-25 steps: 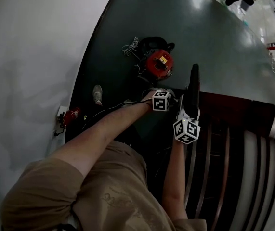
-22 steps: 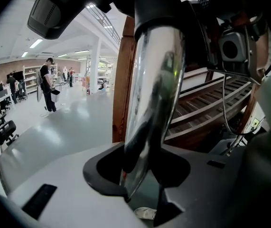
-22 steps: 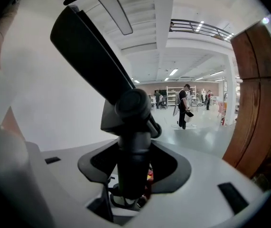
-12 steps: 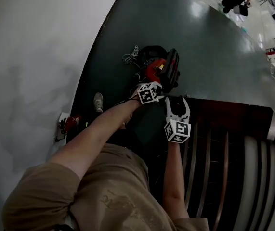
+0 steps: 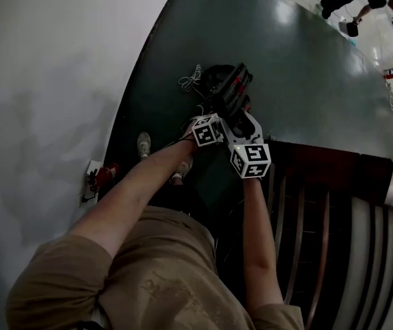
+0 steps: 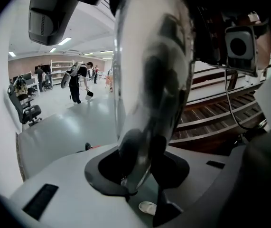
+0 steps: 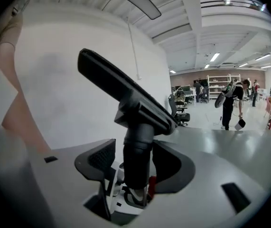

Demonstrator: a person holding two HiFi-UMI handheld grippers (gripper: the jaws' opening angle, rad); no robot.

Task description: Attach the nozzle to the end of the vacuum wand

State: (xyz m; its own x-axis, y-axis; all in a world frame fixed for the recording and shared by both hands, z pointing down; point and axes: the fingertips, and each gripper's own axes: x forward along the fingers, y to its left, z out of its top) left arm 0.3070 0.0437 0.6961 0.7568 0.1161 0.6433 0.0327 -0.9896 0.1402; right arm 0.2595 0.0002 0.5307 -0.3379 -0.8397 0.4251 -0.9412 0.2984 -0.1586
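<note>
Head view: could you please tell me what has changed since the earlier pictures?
The right tongs have just been opening: they let go of the nozzle, which moved up-left toward the vacuum, then followed and now stand open around its neck. The left tongs have just been closing and grip the wand. The vacuum and shoe stayed put.

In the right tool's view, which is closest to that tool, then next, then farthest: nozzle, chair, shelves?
1. Nozzle, inside the right tool, whose jaws have just been opening.
2. Chair, behind it, right of middle.
3. Shelves, far back on the right.
</note>
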